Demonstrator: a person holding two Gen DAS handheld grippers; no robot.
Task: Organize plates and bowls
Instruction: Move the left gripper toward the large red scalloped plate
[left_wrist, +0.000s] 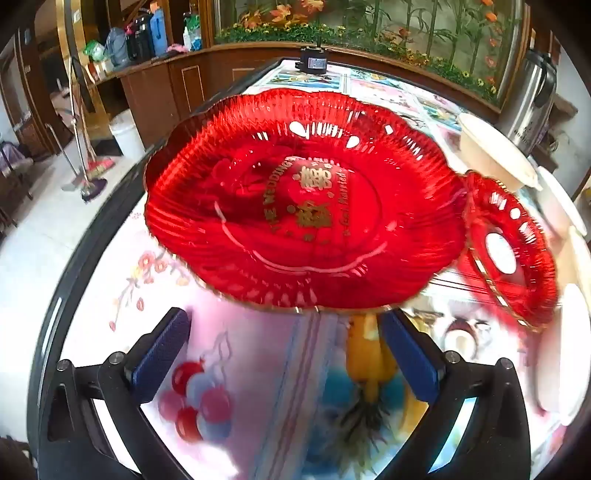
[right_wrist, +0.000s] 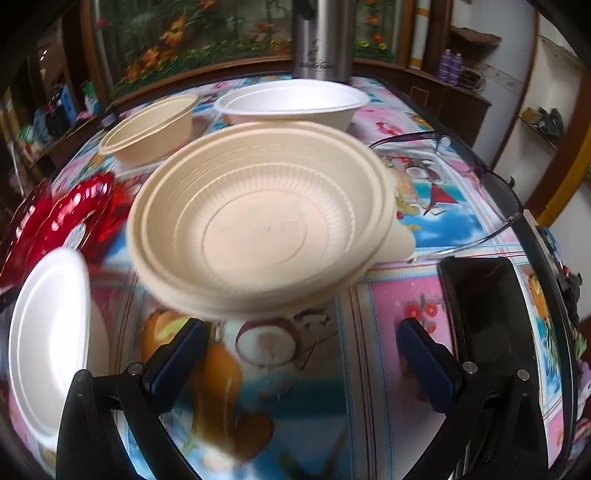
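A large red scalloped plate (left_wrist: 303, 199) with gold lettering lies on the table just beyond my left gripper (left_wrist: 286, 332), which stands open with nothing between its fingers. A smaller red plate (left_wrist: 511, 251) sits to its right, with white plates (left_wrist: 569, 354) past it. In the right wrist view a beige bowl (right_wrist: 262, 225) rests ahead of my right gripper (right_wrist: 303, 339), open and empty. Behind it are another beige bowl (right_wrist: 151, 129) and a white bowl (right_wrist: 291, 101). A white plate (right_wrist: 50, 332) lies at the left, red plates (right_wrist: 74, 218) beyond it.
The table (left_wrist: 258, 369) has a colourful fruit-print cover and a dark rim. A steel thermos (right_wrist: 321, 40) stands at its far edge. Eyeglasses (right_wrist: 480, 177) and a black phone (right_wrist: 484, 314) lie at the right. A small black device (left_wrist: 314, 59) sits at the far end.
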